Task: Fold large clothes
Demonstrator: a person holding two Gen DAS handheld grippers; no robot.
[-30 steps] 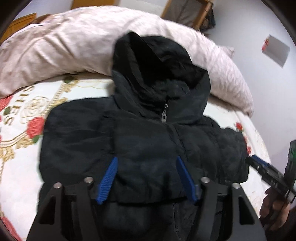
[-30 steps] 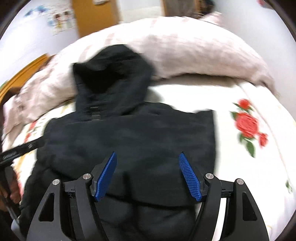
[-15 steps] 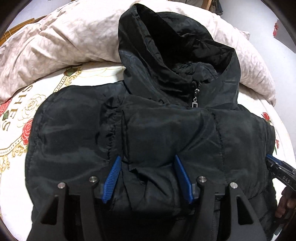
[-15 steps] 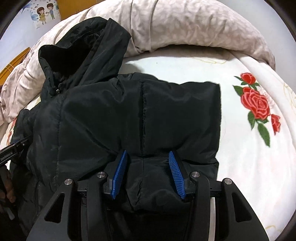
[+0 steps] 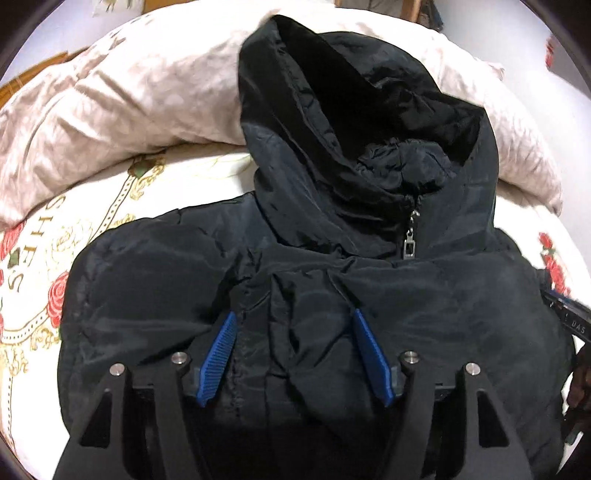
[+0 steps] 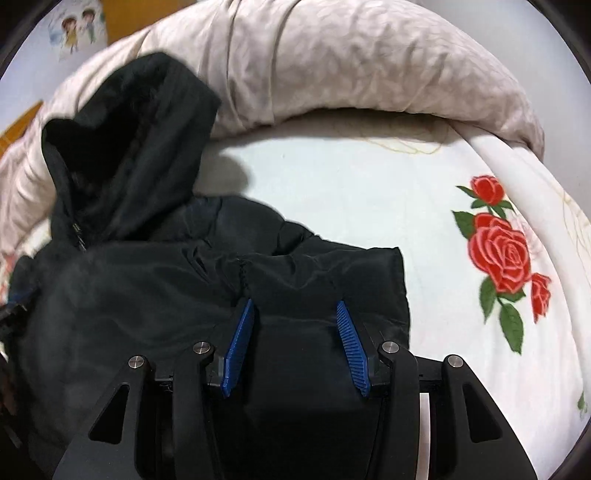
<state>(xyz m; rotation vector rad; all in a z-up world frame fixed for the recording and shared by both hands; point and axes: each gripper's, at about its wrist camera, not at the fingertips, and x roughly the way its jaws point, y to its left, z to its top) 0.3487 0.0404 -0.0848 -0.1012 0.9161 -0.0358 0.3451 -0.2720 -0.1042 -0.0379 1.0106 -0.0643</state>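
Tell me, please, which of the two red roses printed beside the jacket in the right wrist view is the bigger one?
The lower rose, fully open with pink-edged petals, is the bigger; the rose above it is a smaller bloom nearer the pink quilt.

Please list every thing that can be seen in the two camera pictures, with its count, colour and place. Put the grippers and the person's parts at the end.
jacket: one, black, hooded, spread on the bed sheet, hood against the duvet.
zip pull: one, metal, at the jacket's collar.
duvet: one, pale pink, bunched along the far side of the bed.
bed sheet: one, white with red roses, under the jacket.
wall sticker: one, cartoon figures, far wall.
left gripper: black, blue pads, jacket fabric between them.
right gripper: black, blue pads, jacket fabric between them.
hand: one, right edge of the left view.
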